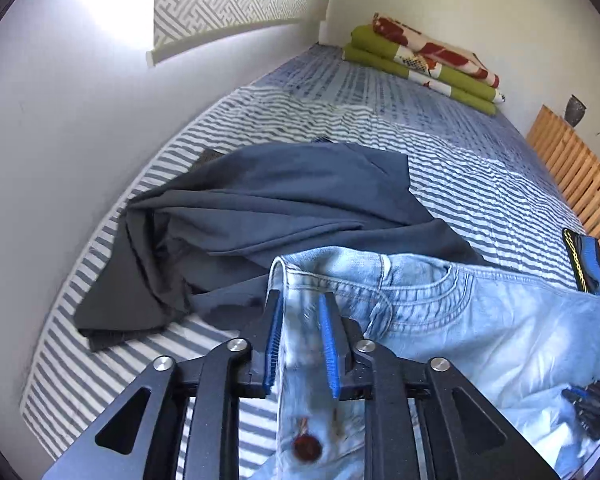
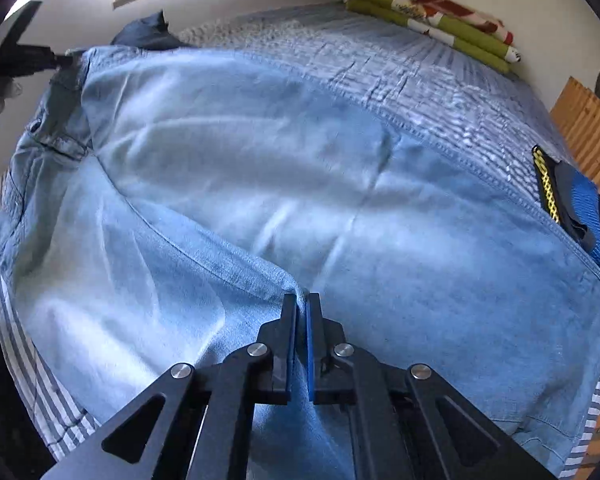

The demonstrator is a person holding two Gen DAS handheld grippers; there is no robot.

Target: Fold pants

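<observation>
Jeans: pale blue denim, spread across the near part of the bed, waistband to the left and legs running right; the cloth is rumpled, with a raised fold near the middle.
Waistband: lifted off the bed at the fly edge; a red-brown button shows on the strip hanging below the jaws.
Left gripper: jaws part way apart with the waistband strip running up between the blue pads; the left pad lies against the denim, but whether the right pad presses it I cannot tell, since the strip is blurred there.
Right gripper: jaws clenched on a pinched ridge of denim at the near side of the legs; the cloth rises in a crease toward the pads.
Bed: blue and white striped cover, running far into a corner against pale walls.
Dark cloth: navy and grey garments heaped on the bed just beyond the waistband, on the left, touching the jeans.
Blankets: folded green and red-patterned stack at the far end of the bed, by the wall.
Blue item: small blue and black thing with yellow print, lying at the right edge of the bed, touching the jeans.
Slats: wooden slatted frame along the right side of the bed.
</observation>
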